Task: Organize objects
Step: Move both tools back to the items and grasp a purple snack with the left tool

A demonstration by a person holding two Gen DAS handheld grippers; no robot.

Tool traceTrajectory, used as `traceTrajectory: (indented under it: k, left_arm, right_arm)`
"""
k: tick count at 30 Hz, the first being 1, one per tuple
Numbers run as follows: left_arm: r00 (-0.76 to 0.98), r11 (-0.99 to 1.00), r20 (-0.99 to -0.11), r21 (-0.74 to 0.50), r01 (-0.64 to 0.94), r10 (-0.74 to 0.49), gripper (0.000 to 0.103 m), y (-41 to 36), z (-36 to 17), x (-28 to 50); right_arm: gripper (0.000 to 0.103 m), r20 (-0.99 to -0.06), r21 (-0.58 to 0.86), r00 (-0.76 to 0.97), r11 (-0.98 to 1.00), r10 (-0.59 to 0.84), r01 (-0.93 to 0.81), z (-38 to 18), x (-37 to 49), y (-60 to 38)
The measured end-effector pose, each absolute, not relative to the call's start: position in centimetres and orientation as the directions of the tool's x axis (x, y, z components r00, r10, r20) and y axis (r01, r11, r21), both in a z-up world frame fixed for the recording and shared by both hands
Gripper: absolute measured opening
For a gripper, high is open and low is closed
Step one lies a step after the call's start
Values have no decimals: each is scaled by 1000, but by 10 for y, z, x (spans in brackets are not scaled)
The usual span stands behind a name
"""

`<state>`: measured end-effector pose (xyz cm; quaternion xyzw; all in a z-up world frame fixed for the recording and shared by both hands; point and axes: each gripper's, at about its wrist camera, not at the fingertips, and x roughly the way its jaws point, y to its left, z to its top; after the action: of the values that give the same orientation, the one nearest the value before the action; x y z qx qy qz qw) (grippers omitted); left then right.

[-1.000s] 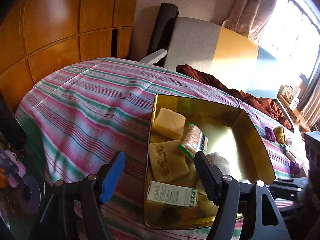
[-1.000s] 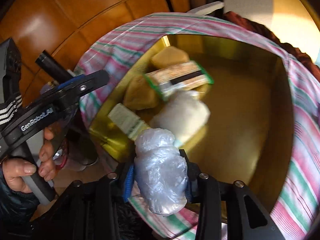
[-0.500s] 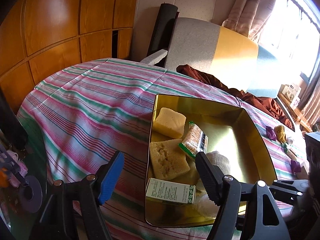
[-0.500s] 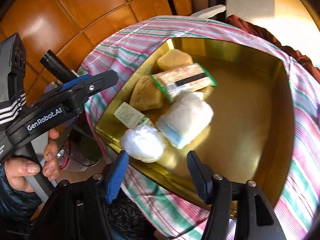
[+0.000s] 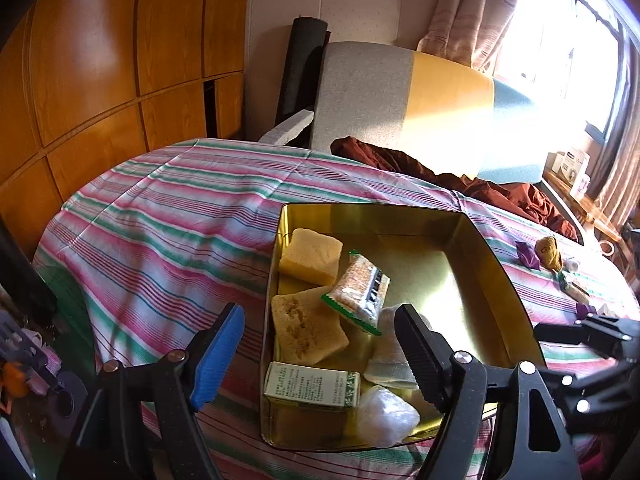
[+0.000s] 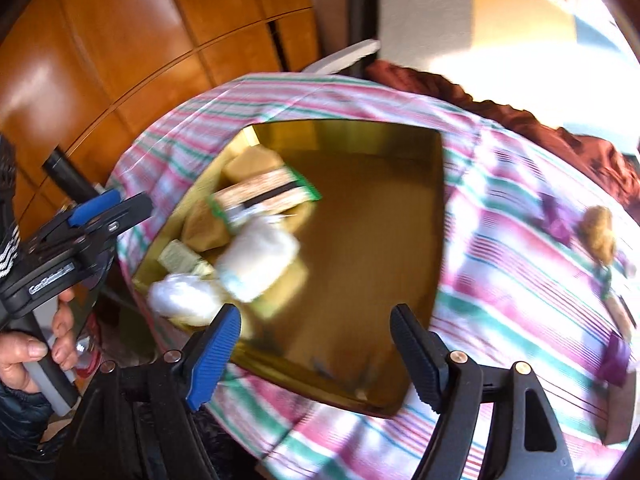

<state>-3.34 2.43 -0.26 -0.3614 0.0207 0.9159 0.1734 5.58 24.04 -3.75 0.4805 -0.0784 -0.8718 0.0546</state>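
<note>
A gold tin box sits on the striped tablecloth. In it lie two yellow sponges, a green-edged snack packet, a small green-white carton, a white roll and a clear plastic bundle at the near corner. My left gripper is open and empty above the box's near-left edge. My right gripper is open and empty over the box's near edge, and also shows in the left wrist view.
Small items lie on the cloth right of the box: purple wrapped pieces and a brown toy. A dark red cloth and a chair stand behind the table. Wooden cabinets are at the left.
My right gripper has opened and let the plastic bundle drop into the box's near corner, then swung to the right. The left gripper has barely moved.
</note>
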Motion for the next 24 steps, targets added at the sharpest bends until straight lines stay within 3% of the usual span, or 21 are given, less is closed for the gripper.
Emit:
traceTrajectory:
  k: [13,24]
  left_arm:
    - [-637,-879,-674,-36,-476,373,79,85,6,-20]
    - [-571,-788,-690,3,-616,444,80,159,9,-8]
  right_arm:
    - [80,-839,93,-525,-915,140,-392,-27,102,396]
    - [84,-796,157,-465,-608,389,-778,-39,172,545]
